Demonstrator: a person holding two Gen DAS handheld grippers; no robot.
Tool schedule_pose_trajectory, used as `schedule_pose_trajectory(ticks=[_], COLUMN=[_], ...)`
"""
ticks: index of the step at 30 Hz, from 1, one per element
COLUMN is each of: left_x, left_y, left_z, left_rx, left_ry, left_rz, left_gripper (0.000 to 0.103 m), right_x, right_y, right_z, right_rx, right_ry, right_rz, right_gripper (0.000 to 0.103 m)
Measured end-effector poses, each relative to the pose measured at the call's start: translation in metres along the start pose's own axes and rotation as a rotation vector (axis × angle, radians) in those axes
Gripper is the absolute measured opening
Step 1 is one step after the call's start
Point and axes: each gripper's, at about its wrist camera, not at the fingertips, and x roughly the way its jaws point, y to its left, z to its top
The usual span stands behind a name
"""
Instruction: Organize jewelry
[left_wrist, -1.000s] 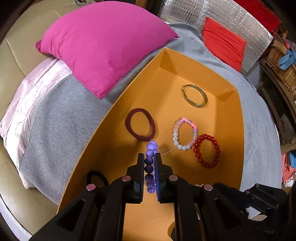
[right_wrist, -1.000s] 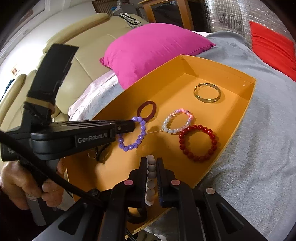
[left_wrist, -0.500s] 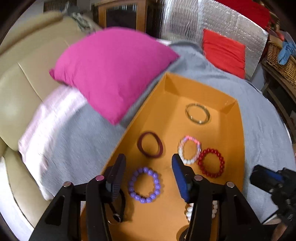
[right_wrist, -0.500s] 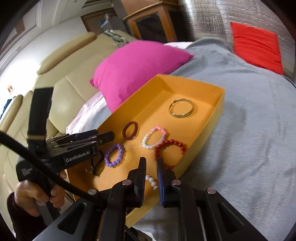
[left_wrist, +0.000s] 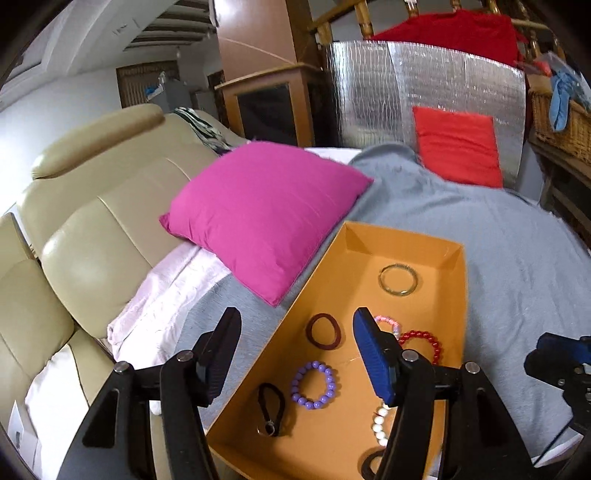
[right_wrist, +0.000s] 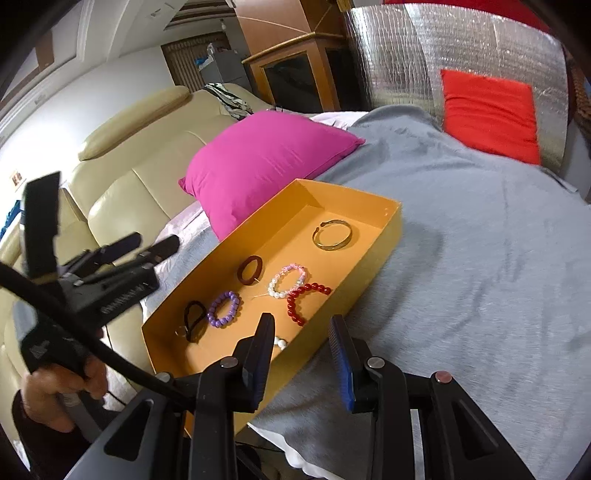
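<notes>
You've just let go: the purple bracelet (left_wrist: 313, 385) and white beads (left_wrist: 380, 424) now lie in the orange box (left_wrist: 452, 295). Both your left claw (left_wrist: 295, 354) and right claw (right_wrist: 301, 356) are spreading, empty; little seems left, though the box's near end is hidden.

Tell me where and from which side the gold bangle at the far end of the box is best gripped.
Probably from above, across one band of the gold bangle: it lies flat on the floor of the orange box, apart from the other bracelets, so one finger can drop inside the ring and one outside. Take the side away from its small opening, and stay clear of the box's far wall.
</notes>
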Motion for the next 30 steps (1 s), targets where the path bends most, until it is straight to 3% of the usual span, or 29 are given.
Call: schedule_pose_trajectory(ticks=[6, 9, 16, 18, 20, 21, 26, 30], left_x=[-0.041, -0.067, -0.123, -0.142, -0.16, -0.17, -0.211, -0.236], left_y=[-0.005, -0.009, -0.015, -0.017, -0.019, -0.019, -0.017, -0.017], left_z=[0.005, 0.008, 0.011, 0.011, 0.009, 0.007, 0.005, 0.002], left_rx=[0.018, 0.031, 0.034, 0.027, 0.029, 0.033, 0.012, 0.017], left_ry=[-0.044, -0.083, -0.131, -0.145, -0.179, -0.201, -0.215, -0.228], left_rz=[0.033, 0.057, 0.061, 0.091, 0.139, 0.153, 0.123, 0.141], left_gripper=[0.066, 0.08, 0.08, 0.091, 0.098, 0.098, 0.098, 0.098], right_x=[-0.026, -0.041, -0.086, -0.101, -0.12, -0.127, -0.172, -0.206], right_y=[-0.002, 0.0, 0.011, 0.016, 0.021, 0.023, 0.038, 0.046], right_z=[-0.005, -0.008, -0.018, -0.022, -0.028, -0.03, -0.046, -0.056], right_rx=[0.005, 0.004, -0.026, -0.034, -0.048, -0.056, -0.1, -0.121], right_ry=[-0.029, -0.045, -0.094, -0.108, -0.132, -0.148, -0.211, -0.255], right_rz=[-0.009, -0.015, -0.037, -0.038, -0.049, -0.056, -0.074, -0.077], right_gripper=[0.033, 0.033, 0.033, 0.038, 0.057, 0.059, 0.06, 0.06])
